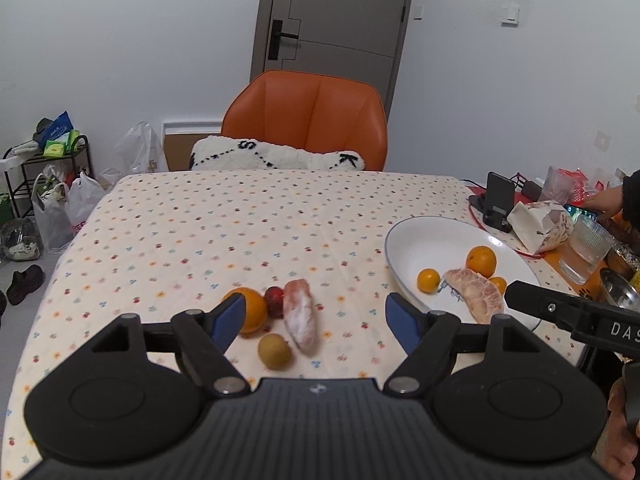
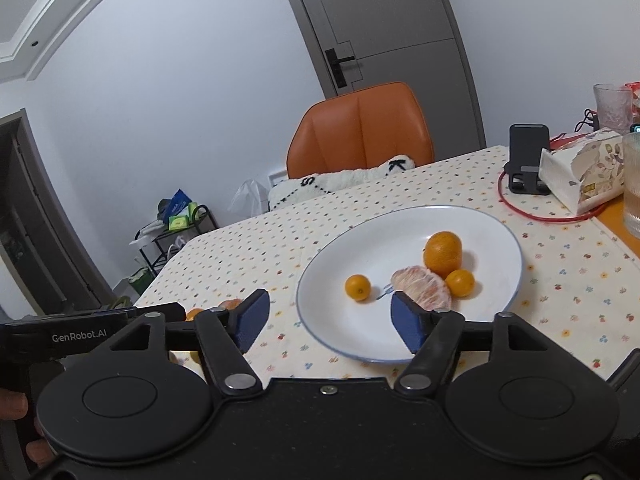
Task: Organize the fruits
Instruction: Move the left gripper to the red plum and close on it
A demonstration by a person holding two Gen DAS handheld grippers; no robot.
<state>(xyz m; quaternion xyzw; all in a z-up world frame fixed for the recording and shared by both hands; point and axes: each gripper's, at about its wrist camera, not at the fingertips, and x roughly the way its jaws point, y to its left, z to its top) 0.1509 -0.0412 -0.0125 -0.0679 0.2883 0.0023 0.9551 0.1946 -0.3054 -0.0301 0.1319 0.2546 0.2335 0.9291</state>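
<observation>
**Inspector A:** Status of the fruit is requested.

**Inspector B:** 4 pieces are recorded on the white plate (image 2: 320,264): 1 large orange (image 2: 443,253), 2 small oranges (image 2: 357,287) and 1 peeled pomelo segment (image 2: 424,289). 4 more are left on the tablecloth (image 1: 240,224): a second orange (image 1: 253,309), a dark red fruit (image 1: 273,300), a brown round fruit (image 1: 274,350) and a pomelo piece (image 1: 301,320).

**Inspector A:** And the claws?

**Inspector B:** The left gripper (image 1: 316,320) is noted spread wide and empty above the loose group. The right gripper (image 2: 325,320) is likewise spread and empty at the plate's near rim.

**Inspector A:** Handling advice?

**Inspector B:** It is judged that 1 loose piece should be centred between the left pads before closing. The pomelo looks soft, so light pressure is advised; round fruit may roll.

**Inspector A:** Surroundings?

**Inspector B:** An orange chair (image 1: 308,120), a grey door (image 1: 336,16) and floor clutter are logged.
</observation>
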